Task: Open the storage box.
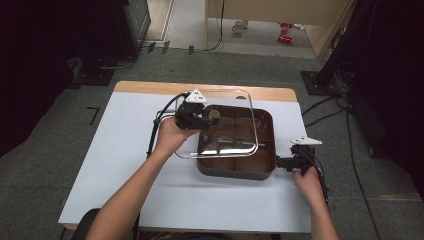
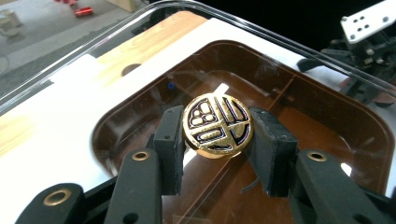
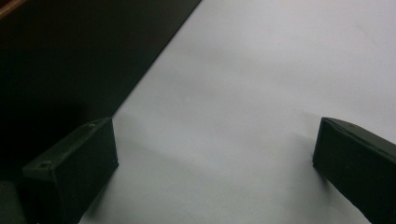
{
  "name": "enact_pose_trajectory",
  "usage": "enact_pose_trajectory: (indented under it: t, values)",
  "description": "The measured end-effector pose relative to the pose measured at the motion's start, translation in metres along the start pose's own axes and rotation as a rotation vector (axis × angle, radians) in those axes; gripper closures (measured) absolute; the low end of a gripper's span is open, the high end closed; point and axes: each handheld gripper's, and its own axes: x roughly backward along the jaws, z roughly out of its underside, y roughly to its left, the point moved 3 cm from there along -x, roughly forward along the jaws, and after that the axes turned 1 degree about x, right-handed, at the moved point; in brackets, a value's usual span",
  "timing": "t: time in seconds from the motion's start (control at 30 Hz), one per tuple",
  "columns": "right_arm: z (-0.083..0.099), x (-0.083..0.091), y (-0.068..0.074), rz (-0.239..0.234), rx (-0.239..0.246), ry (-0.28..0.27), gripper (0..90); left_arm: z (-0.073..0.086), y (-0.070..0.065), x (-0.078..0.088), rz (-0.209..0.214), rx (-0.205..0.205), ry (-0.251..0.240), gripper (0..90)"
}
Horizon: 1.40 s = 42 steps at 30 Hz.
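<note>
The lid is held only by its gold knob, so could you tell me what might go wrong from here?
1. The left tongs pinch just the round knob, so the clear lid, which hangs tilted over the brown tray, might swivel or slip.
2. The lid's low edge lies near the tray's dividers and could catch on them.
3. The right tongs stand open on the white sheet beside the tray, so a knock could shift the tray.

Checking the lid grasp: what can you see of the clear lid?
The clear lid is a see-through, plastic-looking square with rounded corners and a raised rim. A round gold knob with a dark pattern sits at its centre. The left gripper clamps that knob between its pads. The lid is held tilted and shifted left over the brown compartment tray, its near edge low over the tray.
</note>
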Motion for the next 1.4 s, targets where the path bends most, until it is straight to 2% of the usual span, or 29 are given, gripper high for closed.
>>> enact_pose_trajectory:
  t: [0.23,0.37,0.73,1.27,1.4]
  values:
    - [0.000,0.000,0.000,0.000,0.000,0.000,0.0,0.008,0.017,0.020,-0.040,0.036,-0.007,58.8]
    - [0.000,0.000,0.000,0.000,-0.001,0.000,0.0,0.014,0.028,0.032,-0.061,0.072,-0.014,58.8]
    - [0.000,0.000,0.000,-0.002,-0.001,0.000,0.0,0.034,0.059,0.059,-0.126,0.136,-0.001,58.9]
    - [0.000,0.000,-0.001,-0.004,0.000,0.001,0.0,0.064,0.102,0.077,-0.208,0.233,0.018,58.9]
    - [0.000,0.000,-0.001,-0.003,0.000,0.001,0.0,0.071,0.110,0.078,-0.240,0.239,0.032,58.9]
